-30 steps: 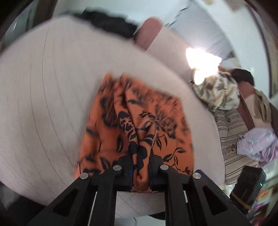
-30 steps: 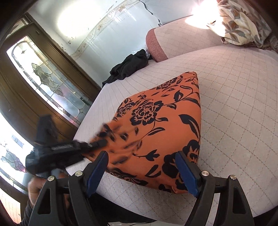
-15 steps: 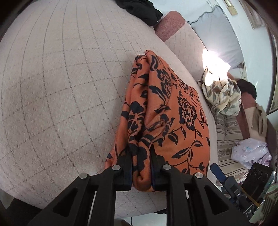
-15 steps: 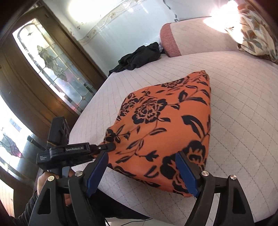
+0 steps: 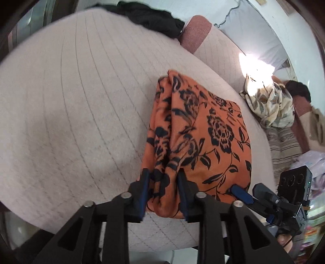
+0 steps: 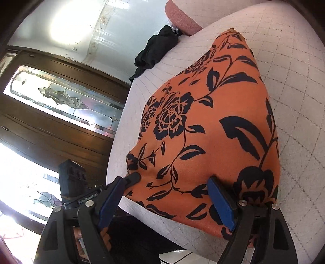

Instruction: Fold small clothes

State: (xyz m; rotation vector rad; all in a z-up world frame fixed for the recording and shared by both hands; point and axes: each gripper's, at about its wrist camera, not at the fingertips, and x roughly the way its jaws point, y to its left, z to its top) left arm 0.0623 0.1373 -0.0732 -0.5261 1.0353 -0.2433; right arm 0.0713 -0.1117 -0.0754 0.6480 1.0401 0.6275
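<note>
Beyond orange floral garment (image 5: 203,132): floral bundle (image 5: 270,105), seemingly clothes, left view only.

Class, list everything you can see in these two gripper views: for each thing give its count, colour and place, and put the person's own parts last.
Garment: one, orange with dark flowers, folded on the cushion's near edge.
Quilted cushion: one, pale grey, under the garment.
Black clothing: one heap, far end of cushion.
Floral cloth: one, cream, beside the cushion.
Wooden door: one, brown, stained glass panes.
Left gripper: black, blue pads, jaws opening around a bunched garment edge.
Right gripper: black, blue pads, jaws opening, over the garment's near edge.
</note>
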